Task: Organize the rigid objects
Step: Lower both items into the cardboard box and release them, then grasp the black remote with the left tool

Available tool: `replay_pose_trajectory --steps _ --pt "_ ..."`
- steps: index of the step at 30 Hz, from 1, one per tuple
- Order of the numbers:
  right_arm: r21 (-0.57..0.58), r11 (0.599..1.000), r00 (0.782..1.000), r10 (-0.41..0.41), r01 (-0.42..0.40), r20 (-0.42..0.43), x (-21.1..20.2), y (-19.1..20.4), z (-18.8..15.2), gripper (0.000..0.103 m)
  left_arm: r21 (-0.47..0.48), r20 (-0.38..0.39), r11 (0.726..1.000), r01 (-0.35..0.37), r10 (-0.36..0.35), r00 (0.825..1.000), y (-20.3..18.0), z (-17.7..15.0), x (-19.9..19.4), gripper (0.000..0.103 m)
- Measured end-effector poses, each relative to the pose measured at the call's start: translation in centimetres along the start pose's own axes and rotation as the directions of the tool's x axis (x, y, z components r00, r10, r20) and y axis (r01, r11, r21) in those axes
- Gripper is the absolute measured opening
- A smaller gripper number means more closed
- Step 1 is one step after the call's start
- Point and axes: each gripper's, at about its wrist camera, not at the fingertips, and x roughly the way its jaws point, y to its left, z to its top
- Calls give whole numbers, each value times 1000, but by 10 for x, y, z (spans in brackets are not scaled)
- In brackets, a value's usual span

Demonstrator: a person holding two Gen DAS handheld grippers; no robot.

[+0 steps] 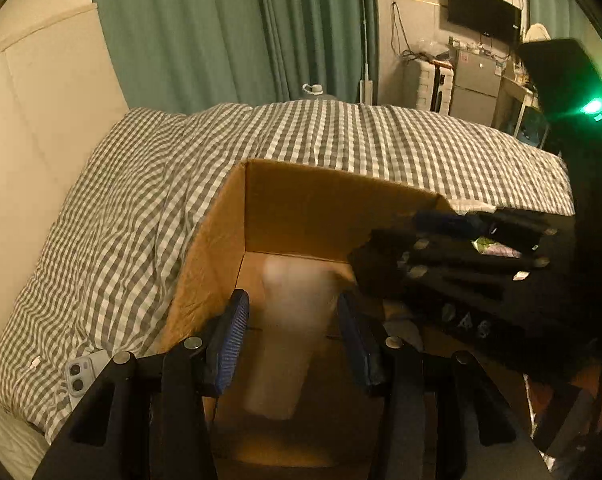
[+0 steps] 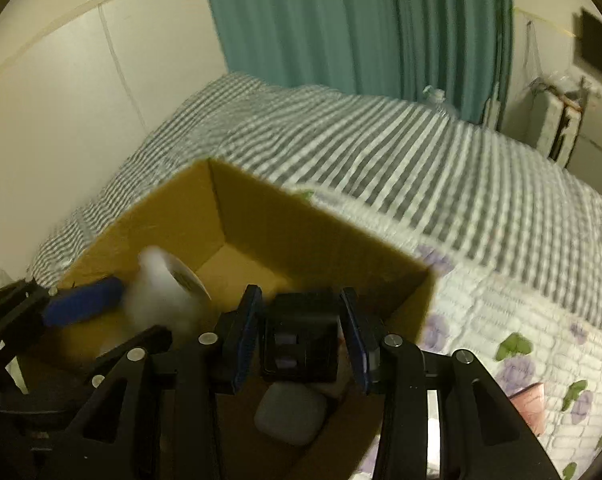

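An open cardboard box (image 1: pixel 297 200) stands on the bed; it also shows in the right wrist view (image 2: pixel 261 216). My left gripper (image 1: pixel 293 316) is open over the box, and a blurred pale bottle (image 1: pixel 289 332) shows between its fingers, seemingly loose; the same bottle (image 2: pixel 161 292) appears white and blurred in the right wrist view. My right gripper (image 2: pixel 301 320) is shut on a black boxy object (image 2: pixel 301 336) above the box. A white rounded case (image 2: pixel 289 412) lies on the box floor below it. The right gripper's body (image 1: pixel 461 280) reaches into the box from the right.
A grey checked duvet (image 1: pixel 141 220) covers the bed behind and left of the box. A phone (image 1: pixel 81 376) lies by the box's left side. A floral quilt (image 2: pixel 521 340) lies right of the box. Green curtains (image 1: pixel 241 28) and shelves with a monitor (image 1: pixel 481 8) stand behind.
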Motion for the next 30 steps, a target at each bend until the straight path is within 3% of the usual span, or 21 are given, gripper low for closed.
replay_pose_trajectory --steps 6,9,13,19,22,26,30 --pt "-21 995 992 -100 102 81 -62 -16 9 72 -35 12 999 6 -5 1000 -4 3 -27 65" --pt "-13 987 979 -160 163 128 -106 -30 8 93 -32 44 999 5 -3 999 -18 8 -54 67" --pt "-20 969 955 -238 245 175 -164 -49 -3 103 -20 85 999 26 -25 996 -46 14 -86 74" --pt "7 947 934 -318 322 161 -225 -92 -46 103 0 107 997 77 -76 991 -113 9 -104 75" --pt "12 936 927 -350 352 135 -241 -118 -76 103 70 99 994 90 -96 990 -155 -8 -91 75" --pt "-11 941 940 -338 339 57 -231 -155 -117 103 151 15 983 108 -112 994 -202 -33 -45 75" --pt "18 949 949 -315 315 19 -208 -185 -134 103 245 -43 965 96 -88 995 -234 -50 -3 75"
